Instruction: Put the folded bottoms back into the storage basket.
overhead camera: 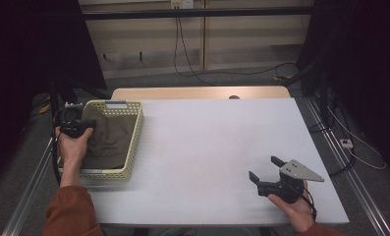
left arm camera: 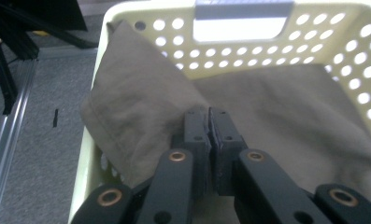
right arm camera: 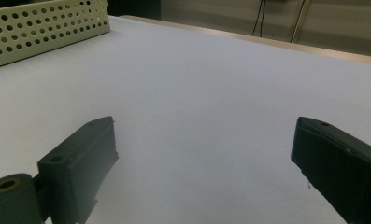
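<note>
1. At the table's left edge, the white-topped rectangular table (overhead camera: 217, 147) carries a pale yellow perforated plastic laundry basket (overhead camera: 136, 129); the rest of the top is bare.

2. Basket: rigid walls with rows of round holes and a grey handle slot (left arm camera: 239, 10) at the far end. It should stay put under a light pull, though it is light enough to slide if the load snags.

3. Olive-brown crumpled cloth garment (overhead camera: 109, 137): it lies inside the basket and covers most of the floor, with one corner riding up the left wall (left arm camera: 127, 84). Judged soft, limp and light, not fragile and not slippery. It will drape and trail when lifted, so one pinch point will not keep it flat. The best hold is a raised fold or the hemmed edge, where the layers double up.

4. Right gripper (overhead camera: 267, 169): held low over the bare table near the right front corner, well apart from the basket. Its jaws stand wide with nothing between them.

5. Left gripper (left arm camera: 208, 122): down in the basket at its left side, pads drawn together on a ridge of the garment where the raised corner meets the flat part. Grip looks thin. Judgement: lift slowly and watch for the fabric slipping out.
</note>
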`<state>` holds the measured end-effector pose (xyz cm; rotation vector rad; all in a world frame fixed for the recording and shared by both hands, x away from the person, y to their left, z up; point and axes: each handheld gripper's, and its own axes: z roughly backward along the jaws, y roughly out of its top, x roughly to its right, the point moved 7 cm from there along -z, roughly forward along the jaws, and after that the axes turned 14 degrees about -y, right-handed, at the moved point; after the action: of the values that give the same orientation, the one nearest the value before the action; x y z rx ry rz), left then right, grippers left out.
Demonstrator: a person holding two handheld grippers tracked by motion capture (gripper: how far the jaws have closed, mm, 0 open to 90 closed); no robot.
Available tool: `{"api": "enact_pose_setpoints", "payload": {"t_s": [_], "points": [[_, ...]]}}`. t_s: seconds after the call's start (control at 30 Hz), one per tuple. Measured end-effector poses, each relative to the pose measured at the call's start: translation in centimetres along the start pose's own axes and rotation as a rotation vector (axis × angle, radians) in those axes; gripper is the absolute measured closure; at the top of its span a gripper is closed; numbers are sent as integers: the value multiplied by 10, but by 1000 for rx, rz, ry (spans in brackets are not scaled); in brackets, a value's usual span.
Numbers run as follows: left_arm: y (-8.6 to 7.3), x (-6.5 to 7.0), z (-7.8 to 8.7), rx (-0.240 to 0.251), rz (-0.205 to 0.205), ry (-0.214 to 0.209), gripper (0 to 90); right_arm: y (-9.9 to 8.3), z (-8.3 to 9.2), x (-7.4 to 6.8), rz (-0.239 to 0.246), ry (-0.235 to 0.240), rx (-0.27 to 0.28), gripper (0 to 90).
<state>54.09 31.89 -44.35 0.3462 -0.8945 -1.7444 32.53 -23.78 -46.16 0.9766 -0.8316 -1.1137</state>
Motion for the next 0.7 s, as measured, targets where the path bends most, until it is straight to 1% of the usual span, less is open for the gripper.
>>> {"api": "enact_pose_setpoints", "payload": {"t_s": [0.07, 0.1, 0.13, 0.17, 0.2, 0.27, 0.3, 0.33, 0.43, 0.47, 0.5, 0.57, 0.6, 0.7], "points": [[-4, -5, -2, -14, 21, 15, 882, 0, 0, 0, 0, -1, 1, 70], [-6, -7, -3, -19, 38, 13, 887, 0, 0, 1, -1, -1, -1, 70], [-7, -8, -2, -32, 45, 2, 889, 0, 0, 1, -1, -1, -1, 70], [-8, -9, -3, -28, 54, 4, 891, 0, 0, 1, -1, -1, -1, 70], [-9, -10, -2, -39, 48, 9, 900, 0, 0, 0, 0, -1, -1, 70], [-11, -11, -4, -44, 59, 19, 900, 0, 0, 0, 0, 0, -3, 70], [-12, -11, -5, -57, 57, 28, 900, 0, 0, 0, 0, 0, -4, 70], [-14, -13, -6, -71, 45, 40, 900, 0, 0, 0, 0, -1, -2, 70], [-17, -15, -9, -88, 49, 67, 900, 0, 0, 0, 0, -1, -1, 70], [-17, -15, -10, -99, 40, 70, 900, 0, 0, 0, 0, -1, -2, 70], [-18, -15, -11, -99, 47, 73, 900, 0, 0, 0, -1, 0, -3, 70], [-20, -16, -13, -130, 37, 73, 900, -1, 0, 0, 0, 0, -4, 70], [-21, -16, -15, -127, 41, 79, 900, -1, 0, 0, 0, 0, -4, 70], [-23, -18, -18, -144, 41, 83, 900, -1, 0, 0, 1, 0, -3, 70]]}}
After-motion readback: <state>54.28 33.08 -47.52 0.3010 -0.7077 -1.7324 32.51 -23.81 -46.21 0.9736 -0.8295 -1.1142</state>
